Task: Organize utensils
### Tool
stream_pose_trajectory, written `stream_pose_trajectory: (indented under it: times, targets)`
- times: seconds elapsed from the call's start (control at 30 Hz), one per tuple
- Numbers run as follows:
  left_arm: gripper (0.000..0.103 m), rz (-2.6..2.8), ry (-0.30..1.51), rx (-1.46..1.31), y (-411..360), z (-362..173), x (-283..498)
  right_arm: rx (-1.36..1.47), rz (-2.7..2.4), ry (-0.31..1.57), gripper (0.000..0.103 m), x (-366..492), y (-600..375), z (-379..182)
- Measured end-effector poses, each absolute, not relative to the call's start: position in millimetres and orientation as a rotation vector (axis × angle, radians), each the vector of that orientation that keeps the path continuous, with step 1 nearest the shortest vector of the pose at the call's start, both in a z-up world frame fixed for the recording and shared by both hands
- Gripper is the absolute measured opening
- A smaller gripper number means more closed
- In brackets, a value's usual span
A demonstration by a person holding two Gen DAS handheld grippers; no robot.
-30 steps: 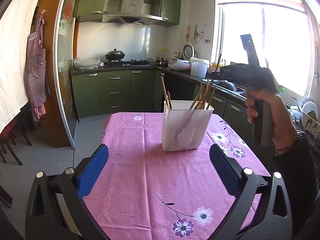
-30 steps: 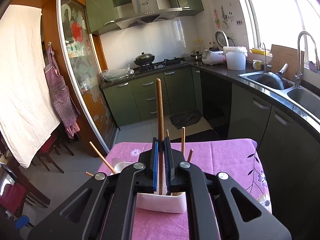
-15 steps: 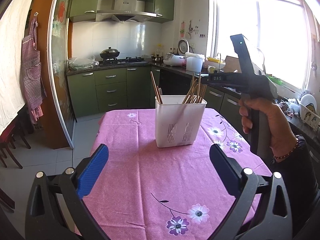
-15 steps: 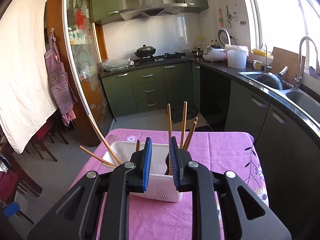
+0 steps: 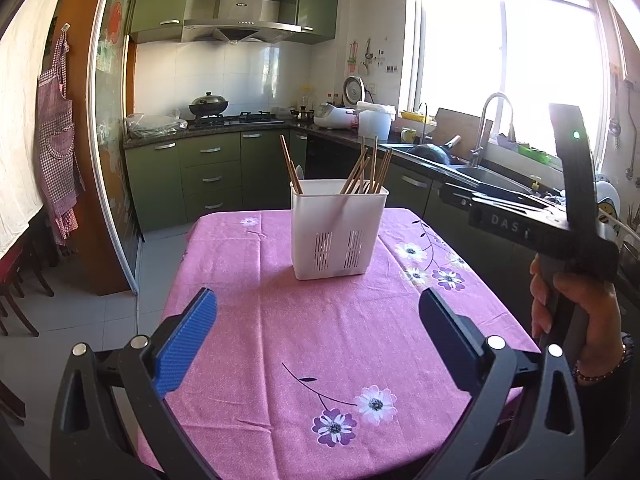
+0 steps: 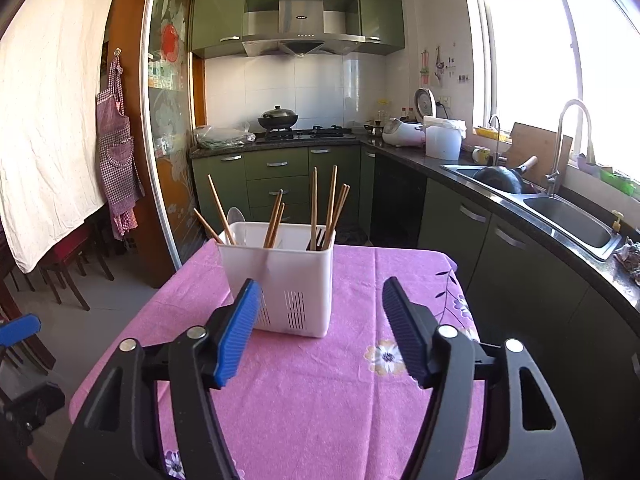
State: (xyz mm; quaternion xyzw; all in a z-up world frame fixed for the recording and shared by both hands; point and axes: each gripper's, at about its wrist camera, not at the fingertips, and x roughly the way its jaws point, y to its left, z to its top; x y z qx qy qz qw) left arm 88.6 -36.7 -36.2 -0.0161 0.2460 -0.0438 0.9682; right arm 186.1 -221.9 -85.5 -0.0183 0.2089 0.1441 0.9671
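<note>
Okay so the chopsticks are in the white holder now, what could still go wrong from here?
1. The chopsticks lean outward well above the white utensil holder; the right tongs, opening and empty, could catch one if swung near.
2. The light-looking holder sits on a loose pink tablecloth; a snag on the cloth might tip it.

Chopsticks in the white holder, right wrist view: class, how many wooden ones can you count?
8 chopsticks: two lean left at the left end, two stand in the middle, four at the right end. Shorter ones may be hidden inside the white holder.
</note>
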Motion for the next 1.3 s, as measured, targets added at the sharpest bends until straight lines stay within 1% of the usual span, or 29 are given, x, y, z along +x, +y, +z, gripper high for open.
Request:
stream_pose_trajectory:
  times: [0.07, 0.1, 0.13, 0.2, 0.47, 1.0, 1.3]
  targets:
    - [0.096, -0.093, 0.5, -0.033, -38, -37, 84, -0.043, 0.279, 0.412, 0.083, 166, -229, -93]
    - [0.096, -0.094, 0.501, -0.034, -39, -39, 81, -0.044, 0.276, 0.411, 0.087, 157, -233, -96]
    - [0.096, -0.094, 0.502, -0.034, -39, -40, 78, -0.046, 0.276, 0.41, 0.094, 149, -235, -100]
    - [0.096, -0.095, 0.502, -0.032, -41, -41, 72, -0.052, 0.267, 0.405, 0.098, 132, -241, -107]
    - [0.096, -0.074, 0.479, -0.017, -43, -38, 50, -0.03, 0.254, 0.422, 0.098, 94, -261, -121]
    - [0.096, -0.078, 0.453, 0.005, -52, -29, 33, -0.054, 0.261, 0.343, 0.098, 43, -271, -95]
    - [0.096, -0.076, 0.453, 0.005, -51, -29, 33, -0.058, 0.276, 0.337, 0.098, 37, -267, -90]
